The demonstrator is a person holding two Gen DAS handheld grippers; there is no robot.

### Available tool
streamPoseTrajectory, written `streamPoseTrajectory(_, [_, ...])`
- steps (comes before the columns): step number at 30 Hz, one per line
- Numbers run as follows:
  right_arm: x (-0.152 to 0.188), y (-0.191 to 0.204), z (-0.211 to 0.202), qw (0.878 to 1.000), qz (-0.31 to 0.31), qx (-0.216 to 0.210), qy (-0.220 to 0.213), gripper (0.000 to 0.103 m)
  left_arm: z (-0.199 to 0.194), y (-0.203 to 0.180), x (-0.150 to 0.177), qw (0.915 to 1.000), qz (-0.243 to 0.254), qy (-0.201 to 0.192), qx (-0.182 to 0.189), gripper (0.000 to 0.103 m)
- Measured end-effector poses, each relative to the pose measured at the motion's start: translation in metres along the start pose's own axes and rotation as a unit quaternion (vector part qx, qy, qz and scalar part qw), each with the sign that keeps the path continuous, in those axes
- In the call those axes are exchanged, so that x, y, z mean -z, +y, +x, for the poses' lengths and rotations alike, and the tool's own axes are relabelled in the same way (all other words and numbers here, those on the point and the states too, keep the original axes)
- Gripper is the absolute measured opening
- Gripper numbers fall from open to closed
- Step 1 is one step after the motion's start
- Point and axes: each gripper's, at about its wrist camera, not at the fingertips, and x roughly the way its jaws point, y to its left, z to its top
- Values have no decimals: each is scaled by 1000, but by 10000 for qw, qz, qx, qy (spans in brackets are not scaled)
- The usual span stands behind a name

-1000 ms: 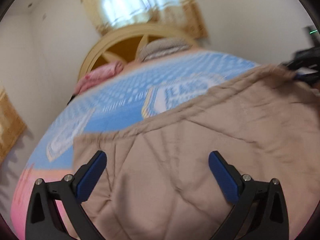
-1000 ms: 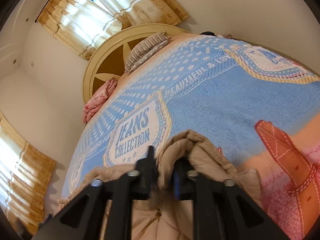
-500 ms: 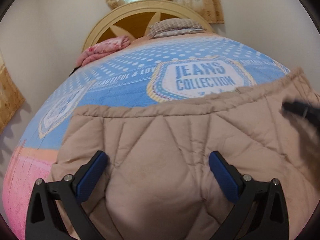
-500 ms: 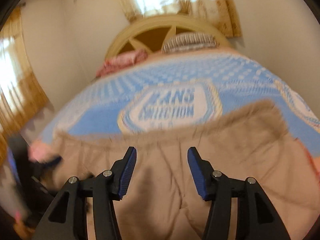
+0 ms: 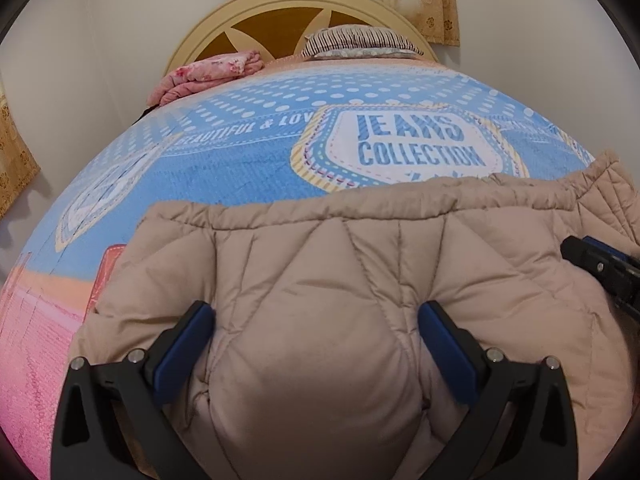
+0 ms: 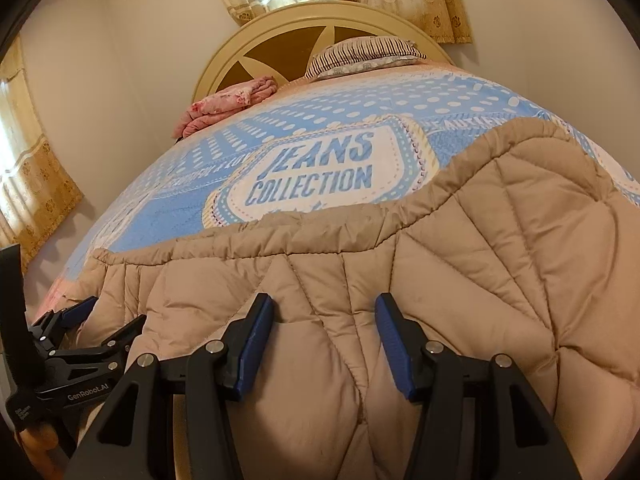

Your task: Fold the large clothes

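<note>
Left view: the left gripper [image 5: 314,342] is wide open, holding nothing, low over the tan coat [image 5: 320,272]. The coat lies on the bed [image 5: 240,160] near its foot edge, long side running across.

Right view: the right gripper [image 6: 324,338] is open too. Best to pinch one layer at each end and fold evenly.

Your quilted jacket [image 5: 360,280] lies spread on the bedspread [image 5: 240,160], its hem edge toward the headboard [image 5: 280,12]; your left gripper [image 5: 316,344] is over its left part, your right gripper [image 6: 324,344] to the right; a striped pillow [image 6: 364,54] and folded blanket [image 6: 228,104] lie against the headboard, blanket to the left.
</note>
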Motion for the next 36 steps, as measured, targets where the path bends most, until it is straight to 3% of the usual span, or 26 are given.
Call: streamPoseTrajectory(36, [5, 10, 25, 9976, -248, 454, 449, 58, 15, -3, 1, 9996, 82, 257, -54, 103])
